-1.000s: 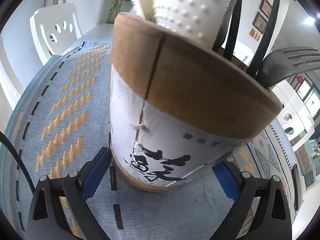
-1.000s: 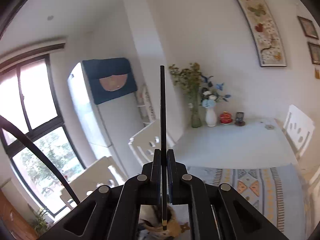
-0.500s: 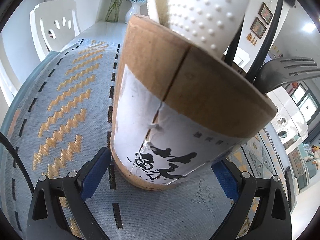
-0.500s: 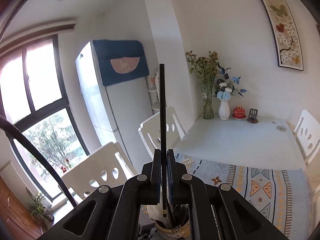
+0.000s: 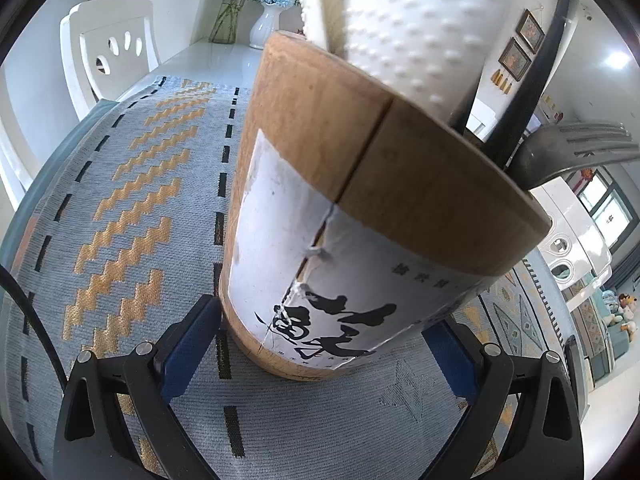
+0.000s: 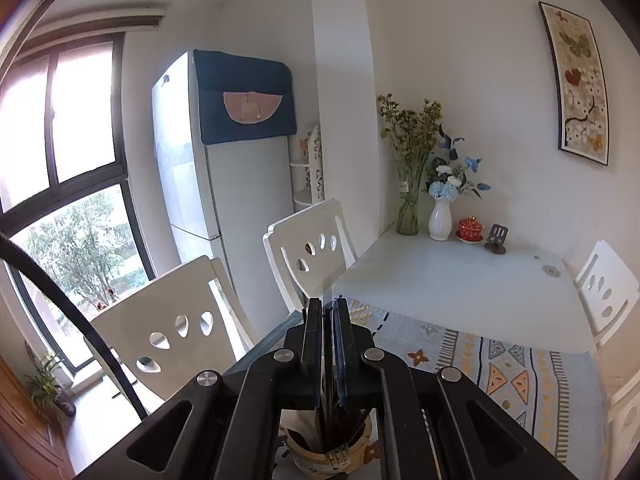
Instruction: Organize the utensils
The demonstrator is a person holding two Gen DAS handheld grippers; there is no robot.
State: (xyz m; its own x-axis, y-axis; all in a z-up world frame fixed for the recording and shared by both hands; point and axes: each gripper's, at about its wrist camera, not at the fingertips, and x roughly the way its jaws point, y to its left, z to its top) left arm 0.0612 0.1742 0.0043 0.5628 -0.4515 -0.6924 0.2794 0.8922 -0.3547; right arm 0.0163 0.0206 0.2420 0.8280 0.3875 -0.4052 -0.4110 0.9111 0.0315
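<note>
Your white table [image 6: 460, 280] carries a woven blue runner [image 5: 132, 216]; the holder [image 5: 360, 208] stands on it, vases [image 6: 439, 220] at one o'clock.

From my left wrist view, the white dimpled utensil [image 5: 424, 24] runs off the top edge. My right gripper [image 6: 329, 344] hides most of the wooden holder [image 6: 320, 454], and the thin dark stick [image 6: 329, 396] between its fingers is perhaps a chopstick.

Two black plastic grippers, left gripper [image 5: 320, 340] and right gripper [image 6: 328, 344]. Blue pads [image 5: 188, 344] on the inner faces of the fingers. Angular frames with triangular cut-outs. Round silver screws [image 5: 144, 347] at the joints. One thin black cable [image 6: 80, 324] beside each gripper, curved.
</note>
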